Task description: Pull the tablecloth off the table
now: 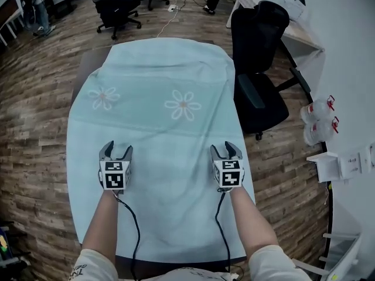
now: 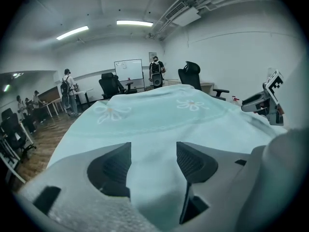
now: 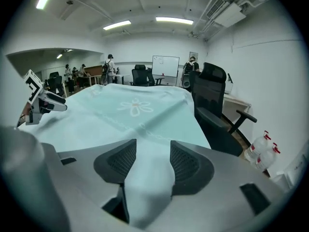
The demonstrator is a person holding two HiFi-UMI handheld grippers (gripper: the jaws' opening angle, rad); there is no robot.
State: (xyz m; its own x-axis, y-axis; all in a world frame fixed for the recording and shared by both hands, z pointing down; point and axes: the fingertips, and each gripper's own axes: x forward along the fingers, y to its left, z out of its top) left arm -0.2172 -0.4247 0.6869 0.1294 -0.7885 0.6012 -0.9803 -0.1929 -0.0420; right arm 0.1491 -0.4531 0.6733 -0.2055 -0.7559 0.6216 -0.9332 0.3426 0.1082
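- Pale green tablecloth (image 1: 158, 133) with two white flowers lies spread over your counter (image 1: 89, 63), filling the middle of the frame.
- Your left tool (image 1: 117, 148), lower left, is over the cloth with its jaws wide apart. Fabric shows between them, unpinched.
- Your right tool (image 1: 225, 149), lower right, is spread the same way.
- A black chair (image 1: 258, 75) stands beside the counter, upper right.

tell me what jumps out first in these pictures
A pale green tablecloth with two daisy prints covers almost the whole table, centre of the head view. The left gripper and right gripper sit over its near end, jaws open with cloth between them. A black office chair stands close by the table's right side.
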